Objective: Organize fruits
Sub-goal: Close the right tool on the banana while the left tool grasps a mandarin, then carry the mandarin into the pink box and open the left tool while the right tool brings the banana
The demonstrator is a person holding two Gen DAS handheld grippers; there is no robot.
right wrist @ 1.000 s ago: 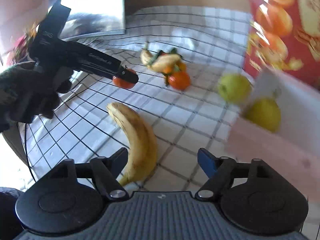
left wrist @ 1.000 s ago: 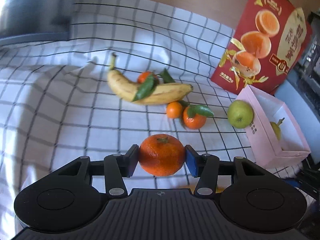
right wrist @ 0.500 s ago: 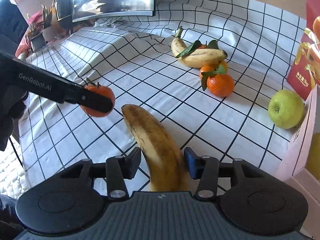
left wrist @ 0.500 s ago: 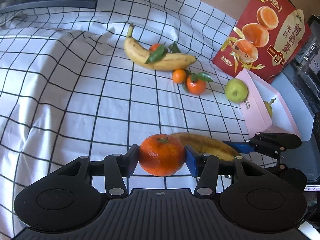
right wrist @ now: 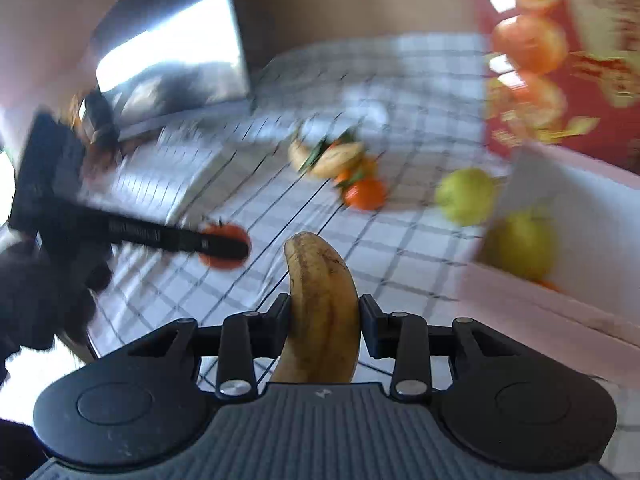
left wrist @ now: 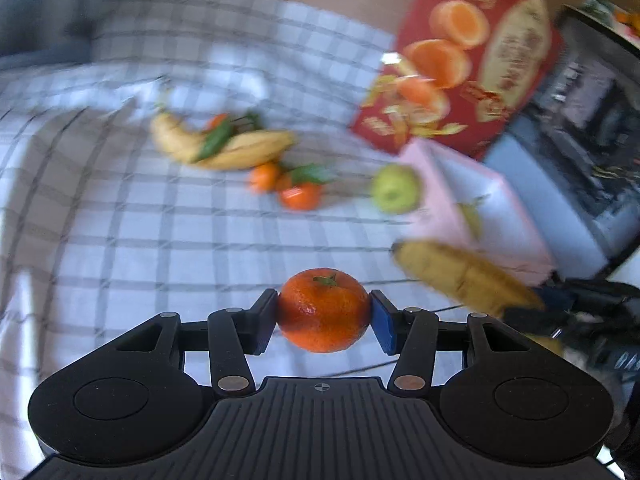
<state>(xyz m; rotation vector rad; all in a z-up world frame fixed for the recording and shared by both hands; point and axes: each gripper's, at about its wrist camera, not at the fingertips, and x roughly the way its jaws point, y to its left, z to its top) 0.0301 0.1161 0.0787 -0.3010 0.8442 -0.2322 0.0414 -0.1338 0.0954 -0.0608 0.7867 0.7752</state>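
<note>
My left gripper [left wrist: 323,314] is shut on an orange tangerine [left wrist: 323,304] held above the checked cloth [left wrist: 120,220]. In the right wrist view my right gripper [right wrist: 324,320] has its jaws closing, and both pads press the sides of a brown-spotted banana [right wrist: 320,276] that is lifted off the cloth. The left wrist view shows this banana [left wrist: 460,276] in the air beside the pink box [left wrist: 436,204]. A second banana [left wrist: 224,148] with leaves, two tangerines [left wrist: 300,194] and a green apple [left wrist: 395,194] lie further back. A yellow-green pear [right wrist: 524,244] sits inside the box.
A tall red carton [left wrist: 460,60] printed with oranges stands behind the pink box. A laptop screen [right wrist: 172,60] is at the back left. A gloved hand [right wrist: 36,292] holds the left gripper. Dark clutter [left wrist: 580,120] lies off the cloth's right edge.
My right gripper has closed on the spotted banana and raised it off the cloth. The left gripper has kept its hold on the tangerine and shifted towards the fruit pile.
</note>
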